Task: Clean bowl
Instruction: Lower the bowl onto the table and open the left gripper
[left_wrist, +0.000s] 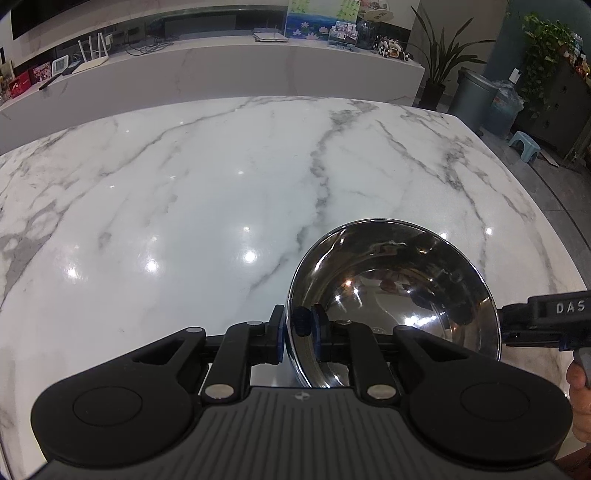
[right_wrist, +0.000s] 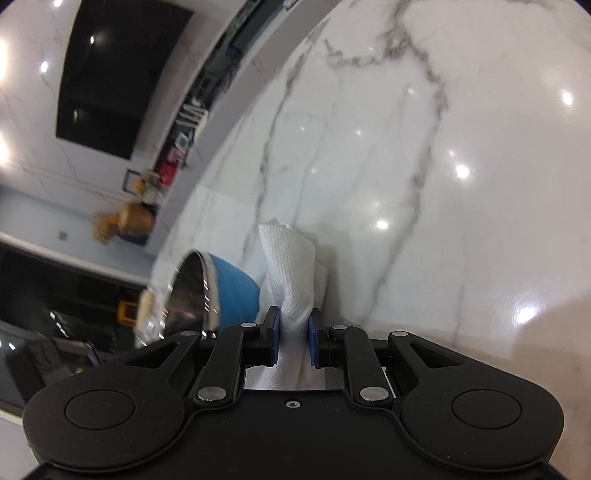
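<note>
in right view only, paper towel

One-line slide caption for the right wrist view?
Right gripper pinches a white paper towel beside the tilted blue-sided steel bowl.

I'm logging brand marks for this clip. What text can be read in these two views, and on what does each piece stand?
"DAS", cut off by the picture's edge: on the black body of the right gripper, seen from the left wrist view.
Cards and boxes on the far counter: print too small to read.
Steel bowl, paper towel, left gripper: no text seen.
</note>
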